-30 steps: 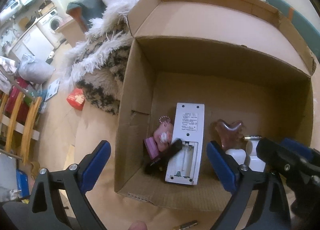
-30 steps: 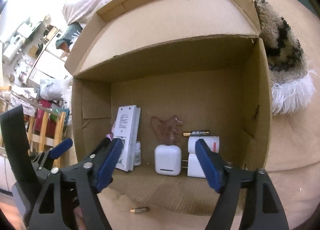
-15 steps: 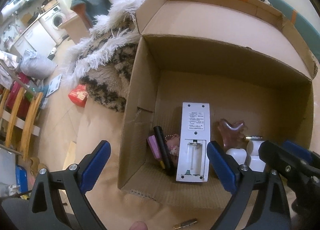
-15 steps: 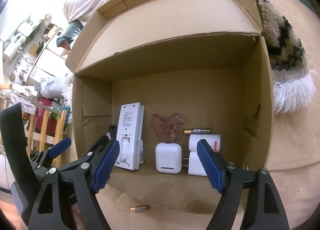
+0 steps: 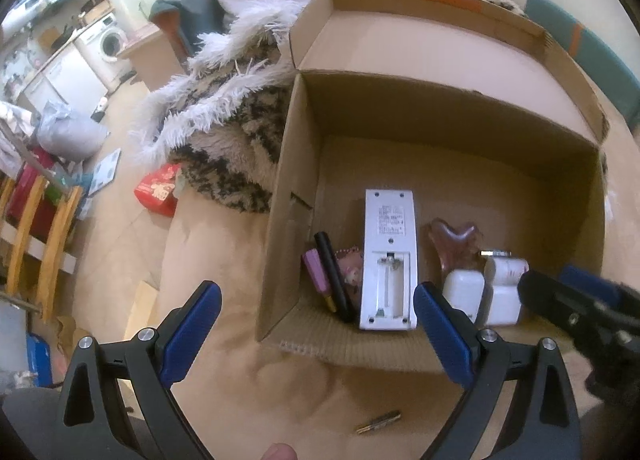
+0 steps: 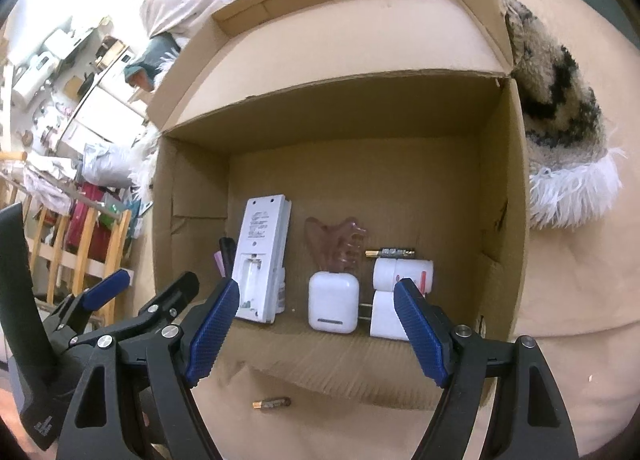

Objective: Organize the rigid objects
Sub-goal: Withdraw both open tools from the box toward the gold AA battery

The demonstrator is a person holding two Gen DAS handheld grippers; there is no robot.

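Cardboard box [image 5: 288, 196] holds, leftmost first, my black pen [image 5: 334, 276], white remote [image 5: 388, 260], earbud case [image 6: 333, 302] and chargers [image 6: 402, 284], while my left gripper [image 5: 316, 334] and right gripper [image 6: 316, 322] hover before it, jaws spread, empty.

The cardboard box [image 5: 452, 108] is viewed close from above its near edge by both wrist cameras, the left offset leftward; its interior is shared.

Print on the white remote [image 5: 389, 260] label is illegible
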